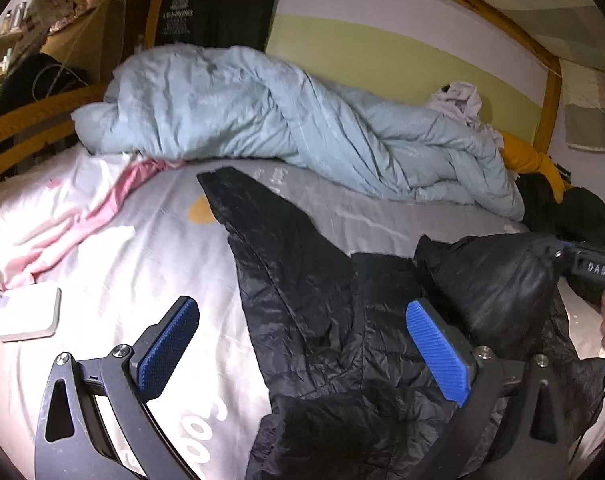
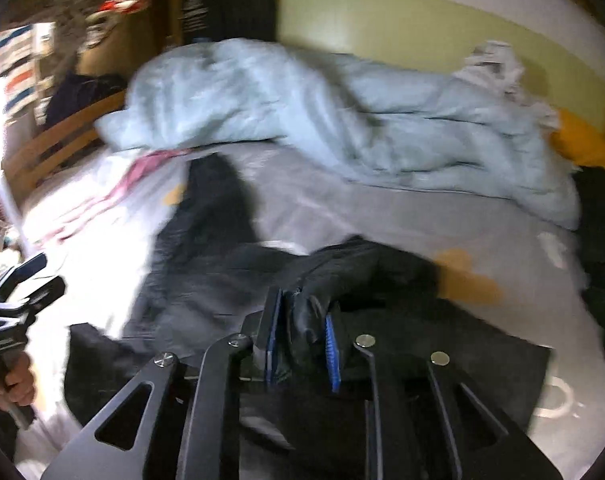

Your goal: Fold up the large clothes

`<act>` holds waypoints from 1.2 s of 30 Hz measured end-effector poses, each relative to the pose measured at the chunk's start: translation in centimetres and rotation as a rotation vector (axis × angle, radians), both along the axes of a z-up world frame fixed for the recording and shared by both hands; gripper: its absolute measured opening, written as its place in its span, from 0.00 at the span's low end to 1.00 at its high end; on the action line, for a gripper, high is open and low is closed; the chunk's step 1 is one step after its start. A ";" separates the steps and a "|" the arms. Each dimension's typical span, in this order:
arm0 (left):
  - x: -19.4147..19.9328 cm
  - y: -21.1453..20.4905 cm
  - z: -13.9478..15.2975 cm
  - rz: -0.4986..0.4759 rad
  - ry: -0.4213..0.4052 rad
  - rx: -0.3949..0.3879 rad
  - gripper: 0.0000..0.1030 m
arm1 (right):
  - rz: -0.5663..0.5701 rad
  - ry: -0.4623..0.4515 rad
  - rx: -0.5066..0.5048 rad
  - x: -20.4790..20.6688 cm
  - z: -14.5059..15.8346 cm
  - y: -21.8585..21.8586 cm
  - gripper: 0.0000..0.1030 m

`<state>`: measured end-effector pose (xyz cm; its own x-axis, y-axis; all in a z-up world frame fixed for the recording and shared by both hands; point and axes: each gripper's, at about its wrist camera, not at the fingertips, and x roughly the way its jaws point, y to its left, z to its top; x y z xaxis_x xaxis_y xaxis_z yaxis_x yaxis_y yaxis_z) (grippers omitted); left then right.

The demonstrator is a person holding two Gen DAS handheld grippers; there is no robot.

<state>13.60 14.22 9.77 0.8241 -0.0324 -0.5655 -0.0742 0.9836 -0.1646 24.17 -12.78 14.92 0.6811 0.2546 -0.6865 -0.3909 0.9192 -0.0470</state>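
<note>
This is a bedroom in a home: a bed with a wooden frame [image 1: 550, 92] fills most of both views, its printed grey-and-white sheet [image 1: 114, 264] spread flat and a rumpled pale blue duvet [image 1: 262, 120] heaped along the wall side. Loose clothes lie at the far corner (a yellow garment [image 1: 530, 160] among them), and cluttered shelves [image 1: 18, 20] stand beyond the bed's slatted end, beside a dark garment [image 1: 218, 4] hanging up.

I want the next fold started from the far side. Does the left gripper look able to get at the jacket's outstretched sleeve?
Probably yes: the left gripper is open and empty, and the sleeve lies flat on the bedsheet with nothing over it.
</note>
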 end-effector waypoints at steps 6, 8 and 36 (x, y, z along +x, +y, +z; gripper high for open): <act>0.1 -2.0 -0.6 -0.054 0.018 0.013 1.00 | -0.151 0.175 -0.118 0.9 -3.4 -7.4 0.24; -0.1 -2.9 -0.7 -0.065 0.020 0.034 1.00 | -0.182 0.236 -0.133 0.5 -5.4 -9.5 0.24; 21.4 -28.5 -8.5 -0.513 0.590 -0.243 0.22 | -0.407 0.209 0.058 -8.5 -5.1 -24.3 0.47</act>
